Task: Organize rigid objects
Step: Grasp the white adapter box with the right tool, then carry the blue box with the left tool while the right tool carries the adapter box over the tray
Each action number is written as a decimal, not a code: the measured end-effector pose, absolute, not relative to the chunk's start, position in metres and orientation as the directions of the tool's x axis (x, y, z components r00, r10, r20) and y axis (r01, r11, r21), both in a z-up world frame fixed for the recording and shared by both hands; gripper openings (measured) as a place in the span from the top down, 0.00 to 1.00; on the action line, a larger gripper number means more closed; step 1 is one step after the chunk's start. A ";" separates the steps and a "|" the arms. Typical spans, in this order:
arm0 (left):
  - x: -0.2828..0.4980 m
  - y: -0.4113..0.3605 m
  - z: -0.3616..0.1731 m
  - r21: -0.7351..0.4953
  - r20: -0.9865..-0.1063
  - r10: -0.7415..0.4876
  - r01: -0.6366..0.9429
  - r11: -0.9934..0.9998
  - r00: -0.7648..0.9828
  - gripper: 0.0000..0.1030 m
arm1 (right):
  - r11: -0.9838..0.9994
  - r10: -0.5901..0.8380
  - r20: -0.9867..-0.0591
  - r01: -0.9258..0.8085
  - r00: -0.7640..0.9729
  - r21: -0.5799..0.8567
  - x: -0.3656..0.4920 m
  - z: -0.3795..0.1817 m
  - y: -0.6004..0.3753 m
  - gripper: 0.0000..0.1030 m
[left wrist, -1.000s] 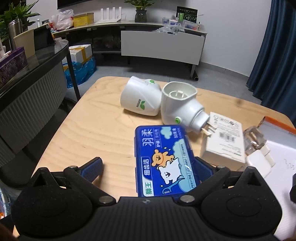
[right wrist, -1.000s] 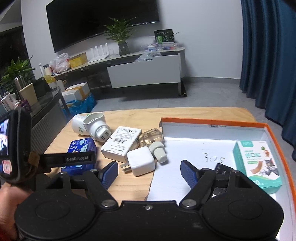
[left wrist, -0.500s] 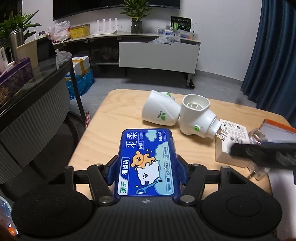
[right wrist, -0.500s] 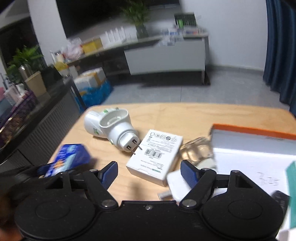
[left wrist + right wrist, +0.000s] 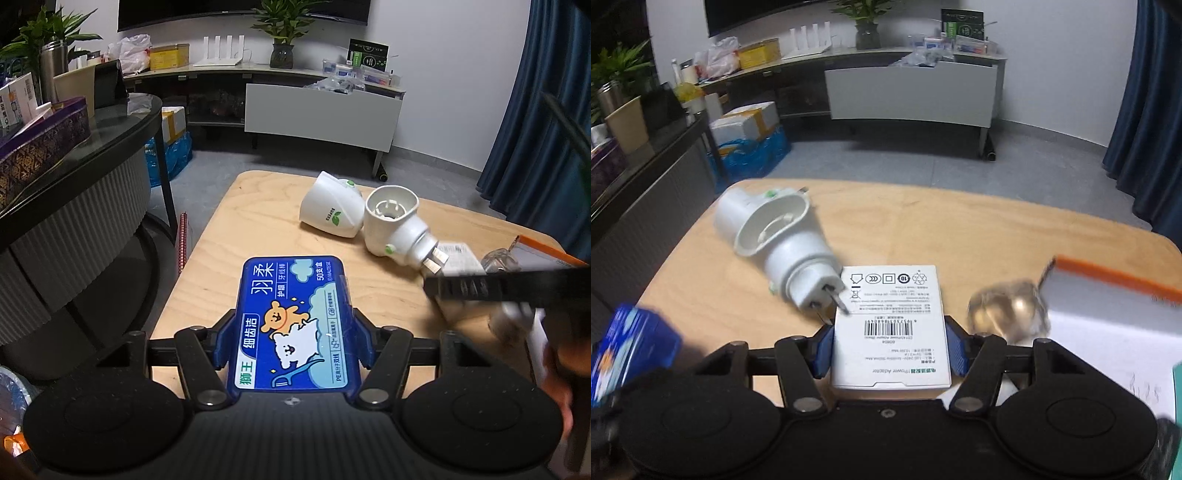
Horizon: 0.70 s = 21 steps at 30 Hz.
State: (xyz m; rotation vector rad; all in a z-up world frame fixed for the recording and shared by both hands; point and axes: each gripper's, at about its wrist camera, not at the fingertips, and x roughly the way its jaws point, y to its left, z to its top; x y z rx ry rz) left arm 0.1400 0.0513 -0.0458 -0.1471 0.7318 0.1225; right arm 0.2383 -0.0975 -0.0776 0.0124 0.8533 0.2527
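Blue floss-pick box [image 5: 295,325] with a cartoon bear on its lid sits clamped between the blue pads [image 5: 225,341] of the left gripper [image 5: 295,343], held above the near left part of the pale wooden table [image 5: 258,221]; whether its underside touches the wood cannot be told; bare tabletop runs from the box to the far edge and the left edge. White cardboard adapter box [image 5: 892,328] with a barcode label lies flat nearer the middle, the right gripper [image 5: 890,350] closed against its two long sides; the metal prongs of a white plug-in heater unit [image 5: 783,251] lying on its side reach over that box's far left corner. Second white plug-in unit with a green leaf mark [image 5: 332,214] lies touching the first, toward the far edge. Clear, blurred glassy bottle [image 5: 1004,310] rests just right of the adapter box, beside the orange-rimmed white tray [image 5: 1115,280] at the right edge; open wood stretches behind both to the far edge.
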 end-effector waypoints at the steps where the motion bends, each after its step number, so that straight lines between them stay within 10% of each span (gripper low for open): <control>1: 0.137 0.052 -0.046 -0.093 -0.672 0.058 -0.162 0.982 0.738 0.39 | 0.964 0.247 -0.741 -0.232 0.624 0.127 0.227 -0.077 -0.098 0.31; 21: 0.087 0.037 -0.012 -0.072 -0.638 0.070 -0.150 0.986 0.767 0.39 | 0.953 0.295 -0.634 -0.265 0.715 0.145 0.134 -0.014 -0.114 0.31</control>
